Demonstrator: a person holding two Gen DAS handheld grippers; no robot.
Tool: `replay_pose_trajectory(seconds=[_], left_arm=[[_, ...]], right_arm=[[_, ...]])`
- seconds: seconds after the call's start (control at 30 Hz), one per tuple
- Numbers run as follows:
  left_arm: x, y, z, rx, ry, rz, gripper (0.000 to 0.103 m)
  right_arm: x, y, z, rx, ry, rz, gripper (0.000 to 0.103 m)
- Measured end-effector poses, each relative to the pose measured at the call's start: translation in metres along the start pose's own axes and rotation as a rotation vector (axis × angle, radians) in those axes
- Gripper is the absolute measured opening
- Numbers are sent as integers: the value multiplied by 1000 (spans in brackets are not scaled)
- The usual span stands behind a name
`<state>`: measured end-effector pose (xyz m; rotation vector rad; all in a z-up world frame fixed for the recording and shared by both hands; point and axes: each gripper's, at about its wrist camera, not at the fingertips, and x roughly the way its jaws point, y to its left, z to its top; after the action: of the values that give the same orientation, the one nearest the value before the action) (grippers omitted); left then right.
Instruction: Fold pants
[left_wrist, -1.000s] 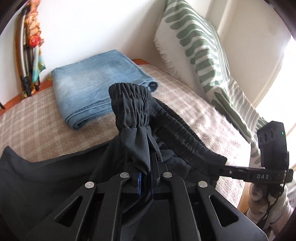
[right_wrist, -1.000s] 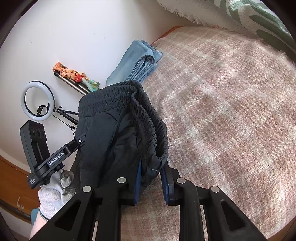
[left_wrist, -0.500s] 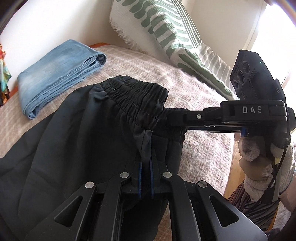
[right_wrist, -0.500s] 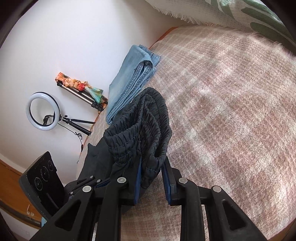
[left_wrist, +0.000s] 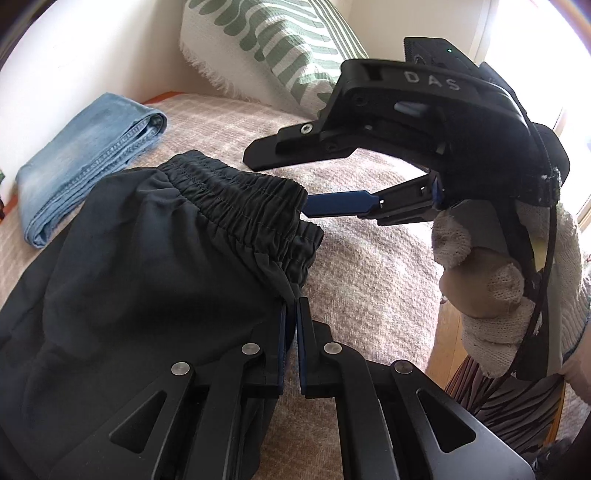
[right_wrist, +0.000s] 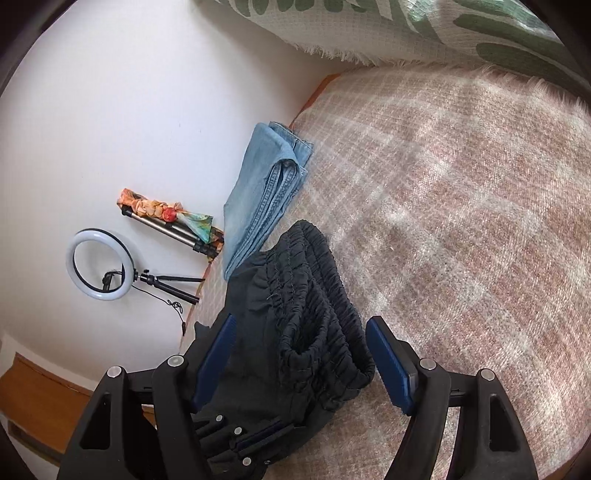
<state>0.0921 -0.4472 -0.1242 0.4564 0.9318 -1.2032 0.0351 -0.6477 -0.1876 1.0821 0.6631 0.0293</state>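
**Left gripper pinches the waistband, right gripper spread wide around it**

Left wrist view: the black pants (left_wrist: 155, 266) fill the lower left of the frame, lying on the plaid blanket (left_wrist: 369, 266), elastic waistband (left_wrist: 236, 199) bunched across the centre. The left gripper (left_wrist: 290, 314) sits at bottom centre, its blue pads nearly together and clamped on a fold of fabric just under the waistband. At upper right, the right gripper (left_wrist: 332, 181) reaches in, its fingers wide apart, one blue pad just beside the waistband's end; a gloved hand (left_wrist: 491, 291) grips its handle.

Right wrist view: the right gripper (right_wrist: 299, 354) straddles the gathered waistband (right_wrist: 314, 314), both blue pads standing clear of the cloth. Folded jeans (right_wrist: 266, 192) lie at centre, near the wall; a ring light (right_wrist: 99, 269) at left, a green-patterned pillow (right_wrist: 443, 29) along the top
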Motion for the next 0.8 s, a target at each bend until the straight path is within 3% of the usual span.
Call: replay_pose_trajectory(seconds=[0.07, 0.1, 0.23, 0.3, 0.4, 0.53, 0.63, 0.73, 0.77, 0.8], left_arm=[[-6, 3, -2, -31, 15, -3, 8], [-10, 6, -3, -49, 26, -6, 16], [-54, 20, -19, -109, -39, 9, 23], [-81, 33, -34, -142, -81, 52, 28], [-116, 60, -62, -203, -118, 148, 31], [-139, 100, -105, -305, -93, 257, 31], [-147, 126, -136, -404, -75, 312, 31], [-150, 143, -158, -463, -63, 345, 31], [-149, 145, -162, -480, -61, 343, 31], [-149, 149, -167, -491, -59, 343, 31]], right_arm=[[12, 3, 0, -35, 42, -55, 76], [17, 4, 1, -54, 53, -87, 76], [23, 8, 19, -132, 26, -148, 78], [25, 5, 29, -135, 13, -147, 85], [38, 1, 36, -125, 58, -101, 86], [51, 15, 34, -262, 90, -117, 88], [55, 20, 25, -295, 128, -80, 88], [57, 28, 10, -359, 163, -106, 79], [56, 31, 6, -384, 159, -143, 65], [56, 31, 3, -387, 169, -164, 42]])
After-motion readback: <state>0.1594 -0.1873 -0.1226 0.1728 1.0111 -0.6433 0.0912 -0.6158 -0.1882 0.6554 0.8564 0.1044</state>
